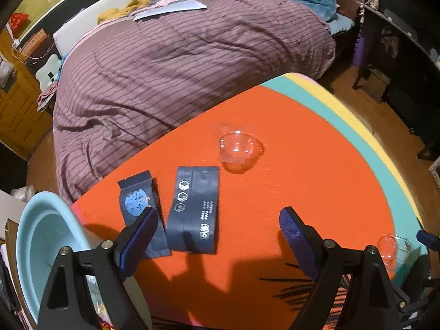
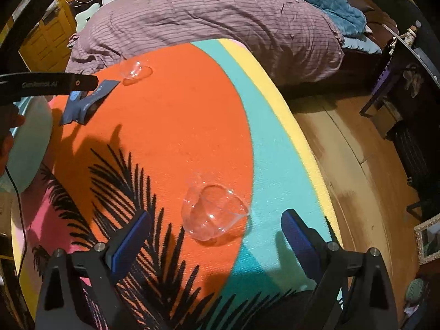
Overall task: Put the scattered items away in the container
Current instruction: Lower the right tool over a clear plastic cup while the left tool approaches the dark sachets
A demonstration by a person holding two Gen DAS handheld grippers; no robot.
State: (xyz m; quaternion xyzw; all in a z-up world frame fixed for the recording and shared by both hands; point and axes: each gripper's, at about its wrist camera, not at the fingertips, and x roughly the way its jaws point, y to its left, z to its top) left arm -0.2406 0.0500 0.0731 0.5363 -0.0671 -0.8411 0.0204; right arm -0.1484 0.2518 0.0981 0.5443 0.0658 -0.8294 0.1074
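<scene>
Light-blue basin (image 1: 41,236) beside table, contents unclear.

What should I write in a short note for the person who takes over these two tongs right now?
Left tongs: open, empty, above the two dark blue foil packets, the larger one with white icons and the smaller one with a pale blue round label.
Right tongs: open, empty, above the near clear plastic bowl, which lies tilted on the orange mat.
A second clear plastic bowl lies beyond the packets.
The light blue round basin stands past the mat's left edge.
Done: nothing visibly in the basin. Left: both packets, both bowls.
</scene>
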